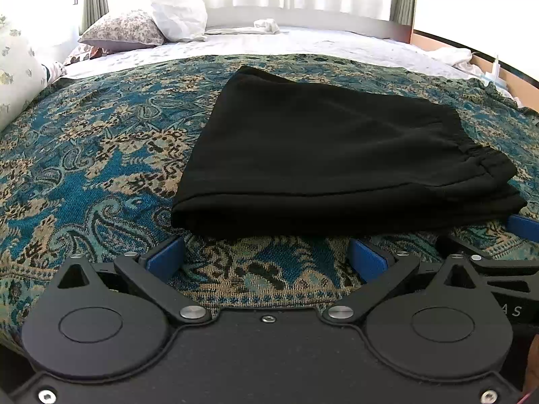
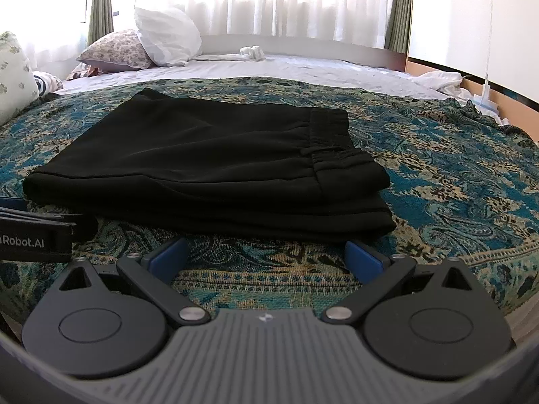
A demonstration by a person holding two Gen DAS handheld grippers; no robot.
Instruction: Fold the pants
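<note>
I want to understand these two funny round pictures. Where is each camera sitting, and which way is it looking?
Left wrist view: sits low on the left tool, looking across the paisley bedspread at the folded black pants; its own open blue fingers show, and the right tool's edge.
Right wrist view: sits on the right tool, facing the same pants from further right; the left tool's side shows.
Both share the pants, the white pillow and the curtained window.

At twelve o'clock the folded pants point(image 1: 323, 155) blocked me; bare bedspread point(image 1: 101, 155) lay free at nine, pillows point(image 1: 148, 23) well beyond.
</note>
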